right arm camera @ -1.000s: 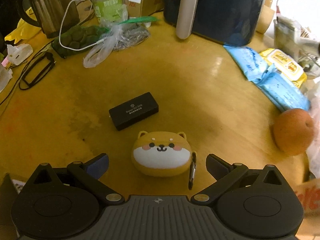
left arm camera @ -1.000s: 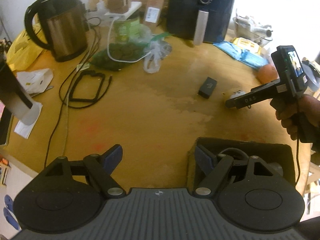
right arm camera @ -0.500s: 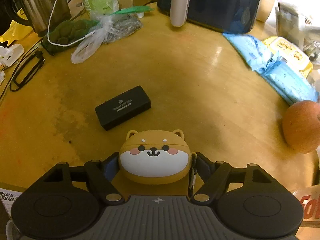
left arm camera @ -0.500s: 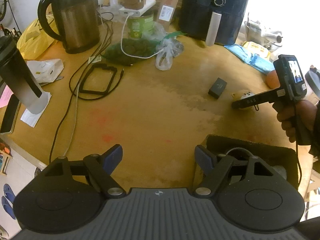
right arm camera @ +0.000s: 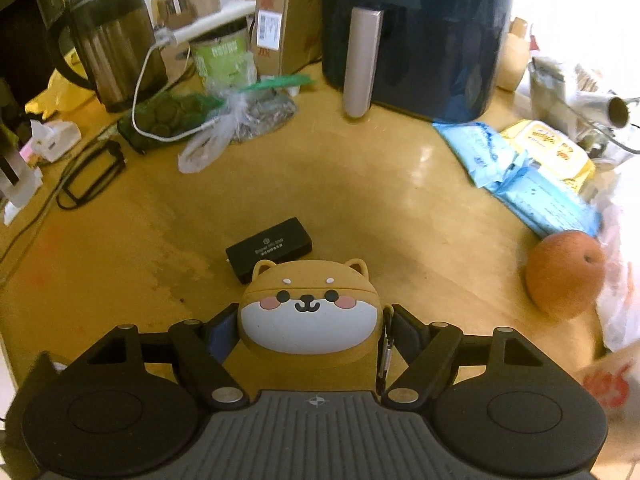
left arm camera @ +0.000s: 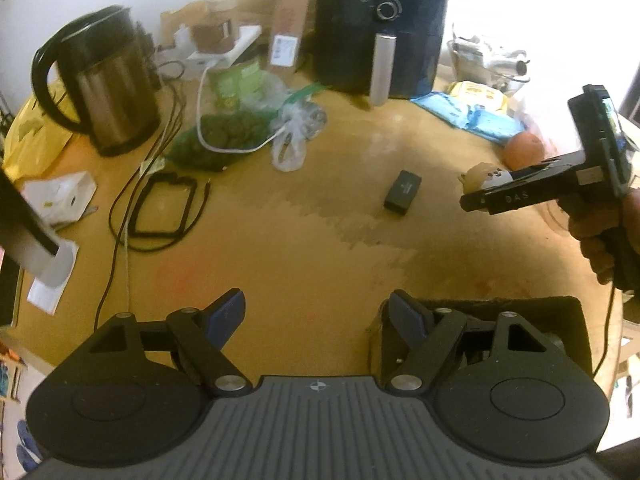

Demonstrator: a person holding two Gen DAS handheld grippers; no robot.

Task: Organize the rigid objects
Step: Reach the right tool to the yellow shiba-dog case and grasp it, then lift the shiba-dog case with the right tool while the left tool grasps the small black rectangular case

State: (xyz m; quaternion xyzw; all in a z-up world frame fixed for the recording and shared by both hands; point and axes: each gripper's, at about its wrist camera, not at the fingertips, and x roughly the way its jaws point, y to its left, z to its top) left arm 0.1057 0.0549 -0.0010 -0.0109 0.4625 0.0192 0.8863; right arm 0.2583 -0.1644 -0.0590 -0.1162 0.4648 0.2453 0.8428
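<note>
My right gripper (right arm camera: 308, 326) is shut on a tan and white dog-face case (right arm camera: 308, 312), lifted a little off the wooden table (right arm camera: 360, 200). From the left wrist view, that same case (left arm camera: 486, 176) shows at the tip of the right gripper (left arm camera: 480, 196), held by a hand at the right edge. A small black box (right arm camera: 269, 249) lies flat on the table just beyond the case, and appears as the black box (left arm camera: 403, 192) in the left view. My left gripper (left arm camera: 316, 314) hangs open over bare wood, its right finger over the corner of a dark open box (left arm camera: 560, 312).
At the back stand a dark air fryer (right arm camera: 416, 32), a steel kettle (right arm camera: 116, 52), a green can (right arm camera: 222, 56) and plastic bags (right arm camera: 224, 128). An orange fruit (right arm camera: 564, 276) and blue wipe packs (right arm camera: 532, 184) lie right. A coiled black cable (left arm camera: 164, 208) lies left.
The right gripper closed around the dog-face case and raised it off the table. The left gripper stayed open and nearly still.
</note>
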